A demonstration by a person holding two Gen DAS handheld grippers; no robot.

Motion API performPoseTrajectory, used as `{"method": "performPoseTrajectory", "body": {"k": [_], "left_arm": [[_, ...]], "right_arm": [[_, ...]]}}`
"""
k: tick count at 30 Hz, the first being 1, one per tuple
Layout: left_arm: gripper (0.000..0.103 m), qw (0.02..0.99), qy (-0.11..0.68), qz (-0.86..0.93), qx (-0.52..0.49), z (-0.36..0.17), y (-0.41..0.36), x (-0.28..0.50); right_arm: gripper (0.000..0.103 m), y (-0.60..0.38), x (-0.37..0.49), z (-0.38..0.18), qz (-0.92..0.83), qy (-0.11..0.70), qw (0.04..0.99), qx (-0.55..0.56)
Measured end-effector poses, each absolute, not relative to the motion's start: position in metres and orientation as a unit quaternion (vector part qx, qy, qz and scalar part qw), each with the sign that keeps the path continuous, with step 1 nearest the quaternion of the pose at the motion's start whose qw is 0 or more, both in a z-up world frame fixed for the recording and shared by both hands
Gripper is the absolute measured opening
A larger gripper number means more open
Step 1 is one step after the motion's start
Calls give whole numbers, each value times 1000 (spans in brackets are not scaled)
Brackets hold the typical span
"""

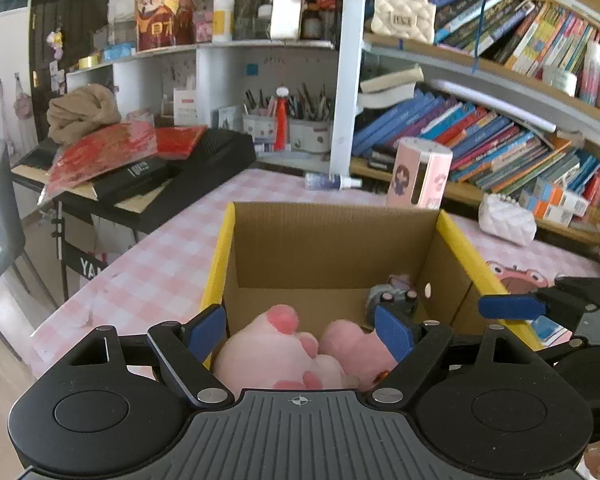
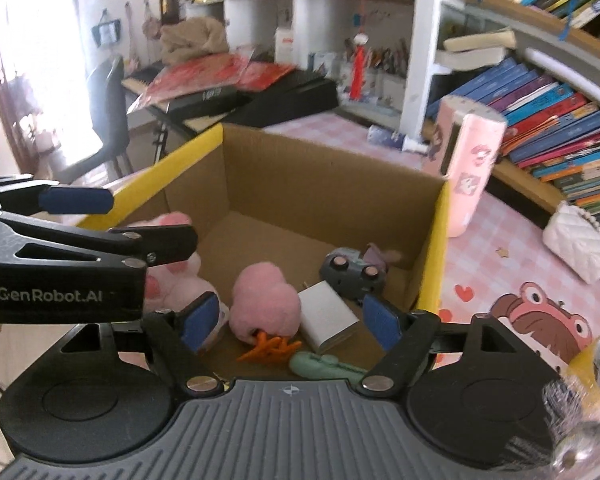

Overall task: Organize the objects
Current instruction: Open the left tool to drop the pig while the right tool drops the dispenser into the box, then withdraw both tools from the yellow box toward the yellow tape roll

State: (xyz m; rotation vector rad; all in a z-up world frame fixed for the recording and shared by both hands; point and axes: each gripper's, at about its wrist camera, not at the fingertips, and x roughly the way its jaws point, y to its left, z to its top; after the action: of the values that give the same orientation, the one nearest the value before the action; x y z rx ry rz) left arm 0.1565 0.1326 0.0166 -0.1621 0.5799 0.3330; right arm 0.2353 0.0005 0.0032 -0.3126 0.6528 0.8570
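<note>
Cardboard box (image 2: 324, 184) on the pink checked table (image 1: 160, 264) is hovered over by both grippers, left gripper (image 1: 300, 330) and right gripper (image 2: 292, 320), jaws spread, nothing gripped. Pink plush (image 2: 266, 300), white block (image 2: 328, 316) and grey toy car (image 2: 352, 270) are seen lying inside.

1. A cardboard box (image 2: 332, 184) with yellow top edges stands open on the pink checked tabletop (image 1: 152, 264).
2. A pale pink plush toy (image 1: 284, 352) with darker pink pads lies at the box's near left.
3. A fluffy pink toy (image 2: 266, 304) with orange feet lies mid-floor.
4. A white block (image 2: 328, 316) lies beside it.
5. A grey toy car (image 2: 352, 272) sits near the right wall.
6. A green toy (image 2: 324, 366) lies at the near edge.
</note>
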Motion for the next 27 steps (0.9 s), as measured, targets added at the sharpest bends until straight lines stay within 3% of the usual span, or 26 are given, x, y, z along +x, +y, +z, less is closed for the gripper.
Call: {"method": "performPoseTrajectory", "body": {"k": [14,27], "left_arm": [[84,949,262,154,-83,28,129,108],[84,941,293,147,-87,12,125,64]], "right_arm": [[79,-32,186,22,325,240,907,-116],[82,-48,137,4,274,280,913,-110]]}}
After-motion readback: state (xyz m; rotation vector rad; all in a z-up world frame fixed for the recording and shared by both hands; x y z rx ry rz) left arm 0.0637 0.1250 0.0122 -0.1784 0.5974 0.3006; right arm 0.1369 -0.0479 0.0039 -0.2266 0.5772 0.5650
